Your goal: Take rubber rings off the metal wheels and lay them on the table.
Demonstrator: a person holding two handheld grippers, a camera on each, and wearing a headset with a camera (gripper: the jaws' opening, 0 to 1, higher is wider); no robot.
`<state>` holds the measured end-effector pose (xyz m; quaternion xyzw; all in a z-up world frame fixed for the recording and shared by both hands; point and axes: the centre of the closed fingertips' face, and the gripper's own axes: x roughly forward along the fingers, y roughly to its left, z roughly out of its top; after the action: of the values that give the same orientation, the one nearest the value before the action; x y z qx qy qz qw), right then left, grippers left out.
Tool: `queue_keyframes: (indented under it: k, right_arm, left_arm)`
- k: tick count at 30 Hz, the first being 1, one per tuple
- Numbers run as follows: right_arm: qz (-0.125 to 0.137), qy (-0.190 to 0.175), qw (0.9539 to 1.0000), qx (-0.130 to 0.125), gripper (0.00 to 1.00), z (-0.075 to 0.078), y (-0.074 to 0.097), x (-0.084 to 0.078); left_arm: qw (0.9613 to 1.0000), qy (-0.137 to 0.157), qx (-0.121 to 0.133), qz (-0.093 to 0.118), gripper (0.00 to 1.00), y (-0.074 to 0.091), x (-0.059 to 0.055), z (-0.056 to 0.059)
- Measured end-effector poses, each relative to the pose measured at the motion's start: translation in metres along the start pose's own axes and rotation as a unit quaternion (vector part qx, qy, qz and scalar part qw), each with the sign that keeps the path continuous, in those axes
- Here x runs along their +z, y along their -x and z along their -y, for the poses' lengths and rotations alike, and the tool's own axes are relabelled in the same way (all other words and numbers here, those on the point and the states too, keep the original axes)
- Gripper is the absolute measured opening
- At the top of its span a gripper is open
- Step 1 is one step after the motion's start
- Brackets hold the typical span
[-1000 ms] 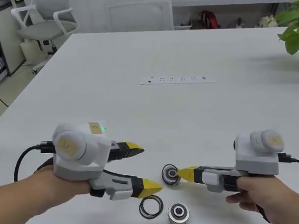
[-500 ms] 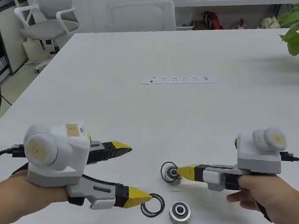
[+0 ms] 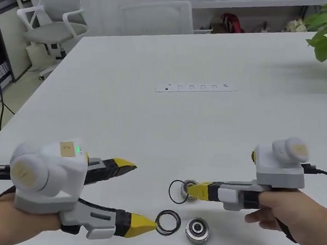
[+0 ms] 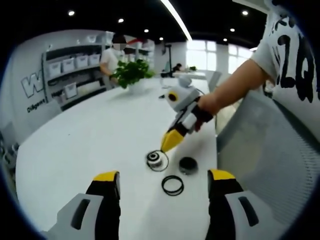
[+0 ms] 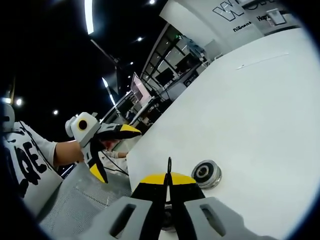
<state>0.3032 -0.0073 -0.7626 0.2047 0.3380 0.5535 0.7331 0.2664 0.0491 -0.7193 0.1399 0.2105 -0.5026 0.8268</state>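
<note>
My right gripper is shut on a thin black rubber ring, which stands on edge just left of a small metal wheel. In the right gripper view the ring shows as a thin line rising from the shut jaws. A second ring lies flat on the white table, beside a bare wheel. My left gripper hovers open at the lower left, apart from the parts. In the left gripper view the loose ring lies ahead between the open jaws.
A white power strip lies mid-table. A green plant stands at the far right edge. Office chairs stand beyond the table's far left. A person stands by shelves in the background.
My left gripper has drawn back left and toward me, away from the loose ring. The ring held by my right gripper has come away from its wheel and now stands beside it.
</note>
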Motion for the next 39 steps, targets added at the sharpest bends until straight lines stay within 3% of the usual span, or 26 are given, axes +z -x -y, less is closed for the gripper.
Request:
queue_keyframes:
  k: [23,31,39]
  right_arm:
    - [-0.087,-0.009,0.9949,0.050,0.00,-0.024,-0.020,-0.037]
    - [-0.105,-0.003,0.9936,0.041,0.00,-0.019,-0.023,-0.046]
    - [-0.098,0.002,0.9949,0.023,0.00,-0.012,-0.024,-0.046]
  left_arm:
    - [0.9998,0.006,0.019,-0.005,0.73,0.017,-0.013,-0.003]
    - [0.9998,0.008,0.016,-0.009,0.73,0.015,-0.017,-0.001]
    - [0.9998,0.005,0.014,-0.014,0.72,0.014,-0.020,0.001]
